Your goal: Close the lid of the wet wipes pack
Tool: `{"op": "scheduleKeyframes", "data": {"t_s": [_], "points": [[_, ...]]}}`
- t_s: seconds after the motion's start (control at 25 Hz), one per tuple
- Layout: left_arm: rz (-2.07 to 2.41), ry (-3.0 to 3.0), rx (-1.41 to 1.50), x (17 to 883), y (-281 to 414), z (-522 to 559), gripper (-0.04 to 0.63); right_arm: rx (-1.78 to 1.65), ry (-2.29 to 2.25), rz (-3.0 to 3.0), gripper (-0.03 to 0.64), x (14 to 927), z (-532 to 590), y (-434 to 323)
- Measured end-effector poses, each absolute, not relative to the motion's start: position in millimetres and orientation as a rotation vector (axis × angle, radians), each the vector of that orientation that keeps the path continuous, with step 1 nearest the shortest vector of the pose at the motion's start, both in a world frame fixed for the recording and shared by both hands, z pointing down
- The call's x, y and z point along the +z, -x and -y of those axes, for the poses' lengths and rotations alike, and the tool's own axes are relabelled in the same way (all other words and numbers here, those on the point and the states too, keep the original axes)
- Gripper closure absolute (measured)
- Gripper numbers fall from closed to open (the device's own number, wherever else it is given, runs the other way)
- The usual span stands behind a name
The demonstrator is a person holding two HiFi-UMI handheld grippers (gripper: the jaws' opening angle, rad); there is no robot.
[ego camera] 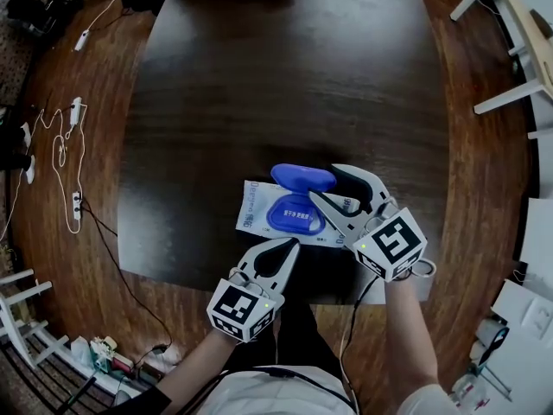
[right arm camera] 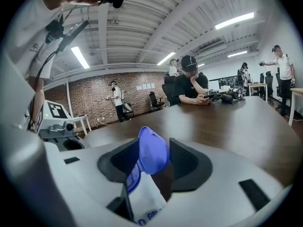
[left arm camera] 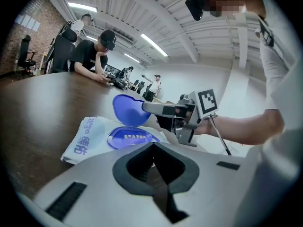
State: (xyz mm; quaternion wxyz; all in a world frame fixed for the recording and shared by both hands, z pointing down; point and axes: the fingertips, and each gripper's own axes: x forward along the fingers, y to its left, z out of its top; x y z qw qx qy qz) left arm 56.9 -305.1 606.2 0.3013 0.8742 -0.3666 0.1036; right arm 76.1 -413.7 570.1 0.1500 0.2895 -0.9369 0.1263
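The wet wipes pack (ego camera: pixel 257 211) lay flat near the front edge of the dark surface (ego camera: pixel 259 76), with its blue lid (ego camera: pixel 302 178) standing upright (open, tilted back from the pack's top). The right tool (ego camera: pixel 325 182) had its jaws spread apart, one on either side of the raised lid and not pressing on it. The left tool (ego camera: pixel 290 247) sat just in front of the pack, its jaws closed together on nothing, its tip pointing at the pack's near edge.
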Motion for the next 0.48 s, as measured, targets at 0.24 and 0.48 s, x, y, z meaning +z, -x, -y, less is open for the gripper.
{"op": "scheduleKeyframes", "data": {"t_s": [0.24,0.48], "points": [[0.995,-2.313,0.281,606,-57,306,0.594,0.363,-0.813,2.708,0.431,564,411,-76],[1.006,-2.315,0.299,607,-59,306,0.592,0.36,-0.778,2.744,0.431,552,400,-73]]}}
